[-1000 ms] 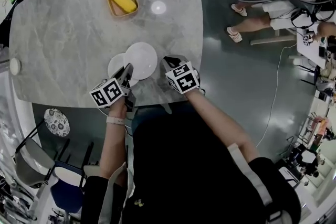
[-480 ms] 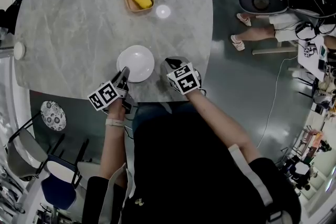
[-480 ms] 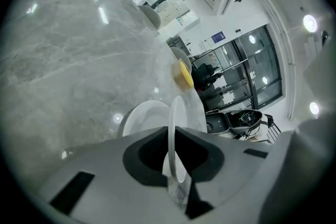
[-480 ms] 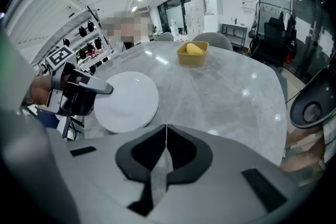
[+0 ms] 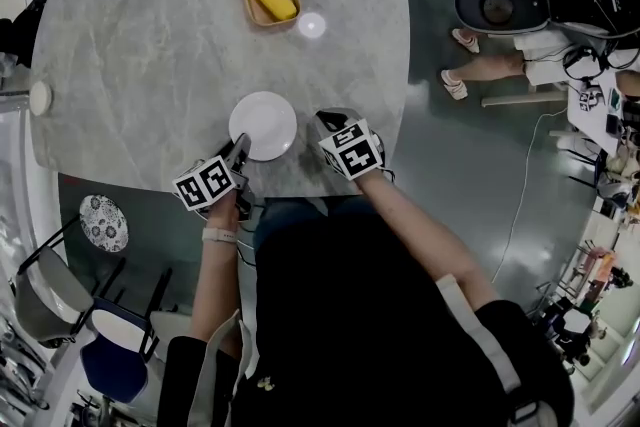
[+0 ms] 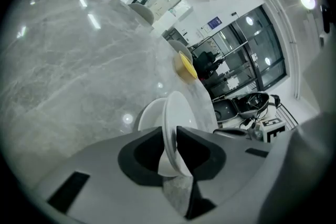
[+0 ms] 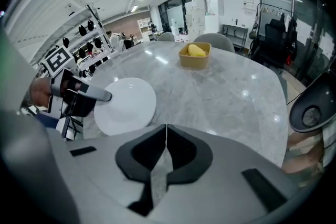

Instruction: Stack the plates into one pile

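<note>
L claw down-tilted, opening round plate.

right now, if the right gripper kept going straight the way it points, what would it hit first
Most likely the bare table, just beside the plates. The right gripper is shut, empty and angled down at it; nothing seems to stand between.
</note>
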Demonstrator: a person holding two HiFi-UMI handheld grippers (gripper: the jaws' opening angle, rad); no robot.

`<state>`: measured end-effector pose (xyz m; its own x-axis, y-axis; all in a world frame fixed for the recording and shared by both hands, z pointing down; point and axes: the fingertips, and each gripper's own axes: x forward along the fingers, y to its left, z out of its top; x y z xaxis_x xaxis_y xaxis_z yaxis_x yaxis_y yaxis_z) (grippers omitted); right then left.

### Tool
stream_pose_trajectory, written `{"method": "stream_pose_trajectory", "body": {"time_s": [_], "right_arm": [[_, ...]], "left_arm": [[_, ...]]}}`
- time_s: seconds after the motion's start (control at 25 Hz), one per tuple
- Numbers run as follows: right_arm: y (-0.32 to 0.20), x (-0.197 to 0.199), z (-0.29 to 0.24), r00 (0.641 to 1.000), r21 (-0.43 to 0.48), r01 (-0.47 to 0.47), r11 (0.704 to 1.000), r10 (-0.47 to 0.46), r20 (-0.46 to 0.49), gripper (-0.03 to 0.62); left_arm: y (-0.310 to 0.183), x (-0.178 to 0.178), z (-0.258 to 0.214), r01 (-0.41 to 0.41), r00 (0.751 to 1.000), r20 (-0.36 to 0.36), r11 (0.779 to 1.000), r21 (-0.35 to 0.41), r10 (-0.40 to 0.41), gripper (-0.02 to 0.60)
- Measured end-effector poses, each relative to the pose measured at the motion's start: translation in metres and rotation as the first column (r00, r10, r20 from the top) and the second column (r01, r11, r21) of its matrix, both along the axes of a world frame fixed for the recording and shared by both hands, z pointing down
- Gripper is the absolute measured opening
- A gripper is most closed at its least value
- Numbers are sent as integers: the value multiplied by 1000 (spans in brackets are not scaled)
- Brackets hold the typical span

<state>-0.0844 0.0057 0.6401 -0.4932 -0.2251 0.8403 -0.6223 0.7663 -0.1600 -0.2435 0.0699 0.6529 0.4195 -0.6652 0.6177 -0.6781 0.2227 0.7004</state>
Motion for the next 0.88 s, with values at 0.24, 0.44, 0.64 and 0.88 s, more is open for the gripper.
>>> {"method": "stream_pose_trajectory", "body": {"time_s": [0.24, 0.44, 0.64, 0.88], "right_arm": [[-1, 3, -1, 1000, -2, -6, 1000, 6, 1, 18], [-1, 7, 1, 1000, -6, -7, 1000, 7, 0, 18], [0, 8, 0, 1000, -5, -3, 1000, 3, 2, 18], [-1, 5, -2, 1000, 0, 9, 1000, -9, 10, 18]], "left_arm": [[7, 1, 6, -82, 987, 133, 995, -49, 88, 104], [13, -8, 13, -78, 982, 168, 994, -76, 90, 110], [16, -15, 12, -60, 977, 202, 995, -81, 75, 110], [19, -27, 7, -37, 974, 220, 997, -71, 52, 110]]}}
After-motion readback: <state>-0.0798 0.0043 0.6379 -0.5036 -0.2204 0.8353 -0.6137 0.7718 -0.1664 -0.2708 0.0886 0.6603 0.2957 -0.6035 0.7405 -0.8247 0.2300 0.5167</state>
